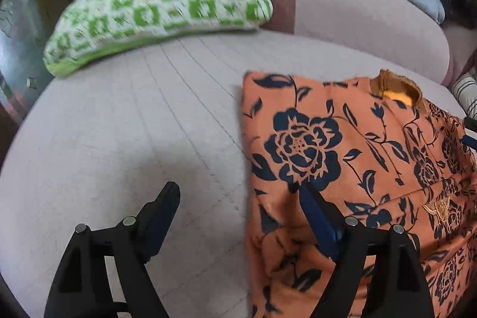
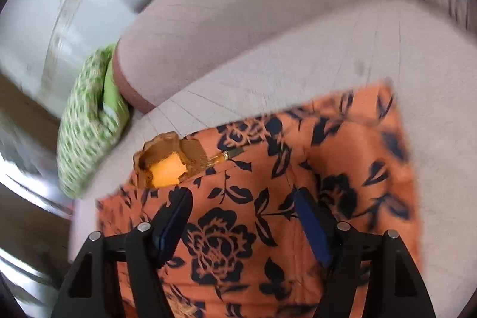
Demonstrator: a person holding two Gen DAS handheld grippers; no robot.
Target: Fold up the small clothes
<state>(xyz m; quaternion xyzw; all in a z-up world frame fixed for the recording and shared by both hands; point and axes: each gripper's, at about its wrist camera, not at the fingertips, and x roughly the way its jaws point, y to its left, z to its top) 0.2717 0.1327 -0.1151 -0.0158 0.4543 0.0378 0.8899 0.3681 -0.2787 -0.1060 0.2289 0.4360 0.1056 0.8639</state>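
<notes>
The folded orange floral garment [image 2: 268, 198] lies on the pink sofa seat [image 1: 134, 115], directly under the empty, spread right gripper [image 2: 241, 198], while the equally spread left gripper [image 1: 238, 192] straddles its left edge.

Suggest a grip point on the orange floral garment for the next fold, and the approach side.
Probably the corner of the orange floral garment at its left edge, which lies flat and straight on the pink cushion. Bring the open left gripper in from the bare cushion side. The brown collar bunches up, a poorer hold.
</notes>
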